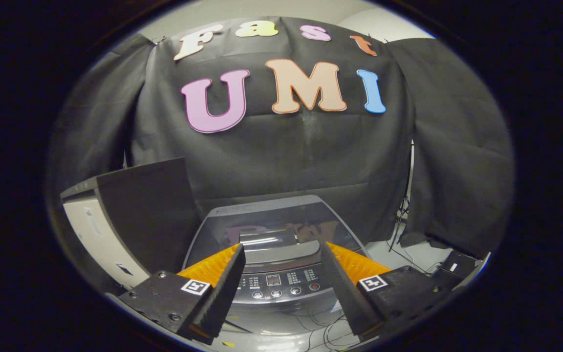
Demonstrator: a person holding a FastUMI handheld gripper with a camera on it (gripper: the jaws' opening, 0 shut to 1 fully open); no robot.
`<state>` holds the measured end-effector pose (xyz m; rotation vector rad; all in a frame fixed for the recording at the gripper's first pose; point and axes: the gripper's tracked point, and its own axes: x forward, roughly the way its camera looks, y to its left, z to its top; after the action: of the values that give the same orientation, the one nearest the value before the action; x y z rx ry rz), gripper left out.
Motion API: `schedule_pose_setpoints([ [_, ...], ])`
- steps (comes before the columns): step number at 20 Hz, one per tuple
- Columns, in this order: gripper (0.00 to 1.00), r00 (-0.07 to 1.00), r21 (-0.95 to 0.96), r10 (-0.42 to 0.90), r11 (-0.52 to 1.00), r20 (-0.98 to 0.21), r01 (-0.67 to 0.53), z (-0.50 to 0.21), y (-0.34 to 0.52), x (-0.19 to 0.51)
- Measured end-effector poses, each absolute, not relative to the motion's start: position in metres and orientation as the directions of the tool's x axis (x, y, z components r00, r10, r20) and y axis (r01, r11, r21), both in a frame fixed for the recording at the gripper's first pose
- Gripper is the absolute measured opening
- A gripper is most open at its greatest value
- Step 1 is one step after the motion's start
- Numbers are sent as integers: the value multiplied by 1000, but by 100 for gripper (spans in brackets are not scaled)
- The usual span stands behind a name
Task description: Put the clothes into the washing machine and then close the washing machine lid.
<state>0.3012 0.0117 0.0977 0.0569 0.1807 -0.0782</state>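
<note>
A grey top-loading washing machine [274, 230] stands just beyond my fingers, seen from above. Its glossy dark lid [271, 222] lies flat and shut over the drum, reflecting the wall. The control panel [279, 283] with buttons and a small display sits on the machine's near edge, between my two fingers. My gripper [281, 256] is open, held above the panel, with nothing between its black pads and orange-backed fingers [213, 266]. I can pick out no clothes here.
A tall grey cabinet with a dark top [130, 215] stands left of the machine. Black cloth hangs behind and to the right. Cables and a stand's legs [401, 230] lie on the pale floor at the right, with a small black box [457, 266] nearby.
</note>
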Motion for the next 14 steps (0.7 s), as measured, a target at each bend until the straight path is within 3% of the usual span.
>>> schedule_pose_setpoints([
  [14, 94, 995, 94, 89, 992, -49, -84, 151, 35, 205],
])
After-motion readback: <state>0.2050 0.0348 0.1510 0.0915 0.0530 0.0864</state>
